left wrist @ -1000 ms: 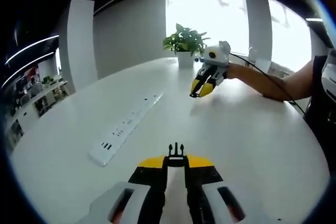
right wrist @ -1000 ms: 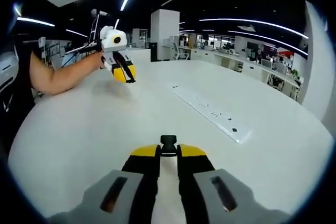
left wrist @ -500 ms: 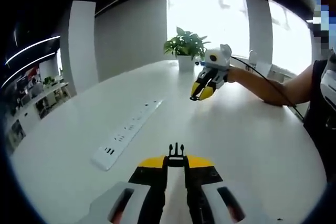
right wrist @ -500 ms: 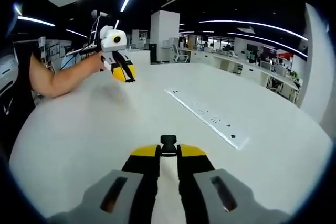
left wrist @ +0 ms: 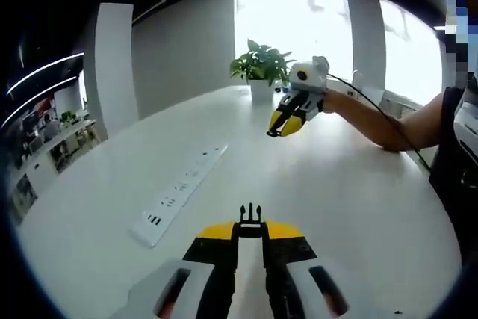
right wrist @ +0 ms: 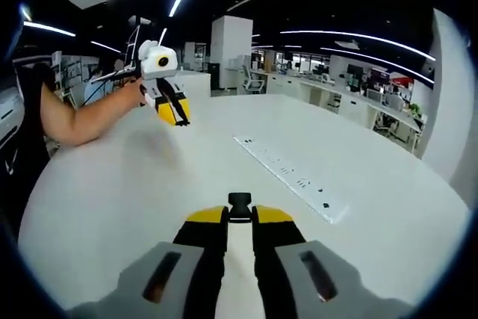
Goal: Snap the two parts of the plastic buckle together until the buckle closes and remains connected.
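Buckle halves are both up in the air, one to each claw, and well apart across the white table [left wrist: 358, 184]; the pronged male half [left wrist: 250, 217] pokes out of the left gripper [left wrist: 250, 233], whose jaws are nipped in narrow on its base, prongs pointing forward and free; over in the right gripper view the socket half [right wrist: 240, 205] sits as a small black block at the tip of the right gripper [right wrist: 240, 222], jaws likewise pinched close around it; each claw also shows from the far side, the right one [left wrist: 282, 123] hanging above the table near the potted plant [left wrist: 261, 65], the left one [right wrist: 173, 110] held out on a bare forearm; whether anything shows in those distant tips I can't make out, too small; a long white power strip [left wrist: 179, 188] lies on the table between them, off to the side; now, these pieces look light, hard plastic, stiff in the body but with springy prongs, and smooth enough to twist in a pinch; I'd say the hold belongs on the rear of each half, as it seems to be, leaving the prongs and the socket mouth clear; squeeze the prongs and they won't spring; the halves will want lining up straight, since any skew could jam or pop one loose
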